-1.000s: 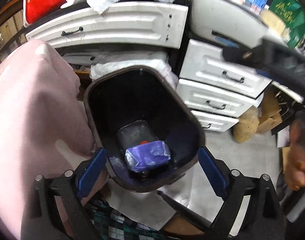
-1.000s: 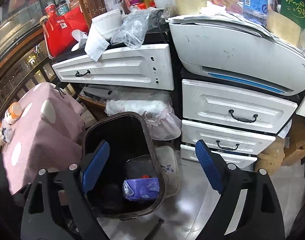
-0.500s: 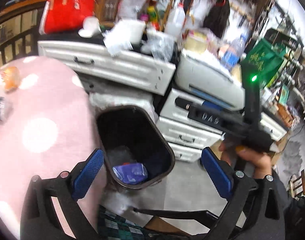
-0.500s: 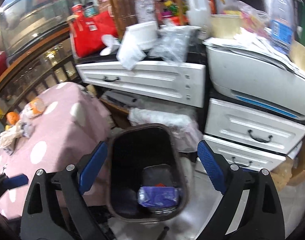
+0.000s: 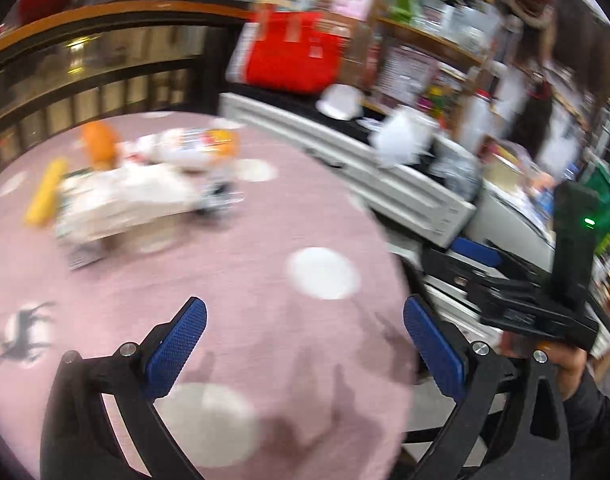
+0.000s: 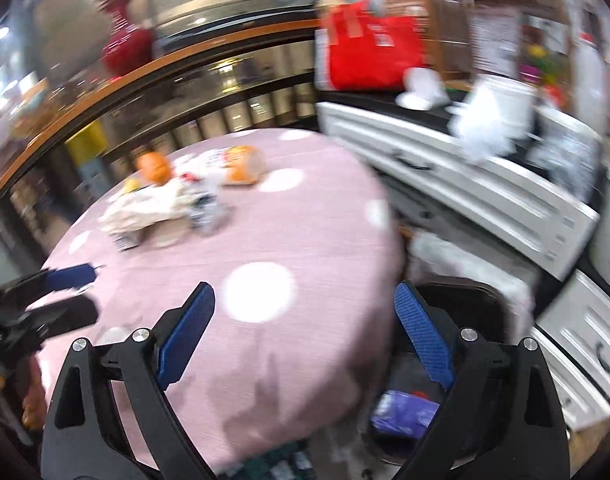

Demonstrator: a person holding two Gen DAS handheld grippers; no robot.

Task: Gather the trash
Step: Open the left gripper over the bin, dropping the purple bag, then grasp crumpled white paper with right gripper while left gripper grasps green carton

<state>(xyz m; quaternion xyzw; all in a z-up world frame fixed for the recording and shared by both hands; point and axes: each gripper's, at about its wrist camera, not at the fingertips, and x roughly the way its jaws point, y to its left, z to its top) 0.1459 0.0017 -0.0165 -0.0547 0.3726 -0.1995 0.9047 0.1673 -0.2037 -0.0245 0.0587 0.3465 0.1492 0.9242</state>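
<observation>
Around me, off-task: pink polka-dot tablecloth [image 5: 233,280] filling the frame's centre; red bag [image 5: 293,54] at upper centre; white drawer unit [image 6: 457,168] running down the right; wooden railing [image 6: 145,72] across the upper left.

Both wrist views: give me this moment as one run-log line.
left gripper: open, empty, over pink table | right gripper: open, empty | trash pile: on table, unpicked | bin: purple packet inside

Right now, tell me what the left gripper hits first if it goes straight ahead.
Probably the pink polka-dot tablecloth; the left gripper, jaws open, points at bare cloth short of the trash pile. Blur makes depth uncertain.
</observation>
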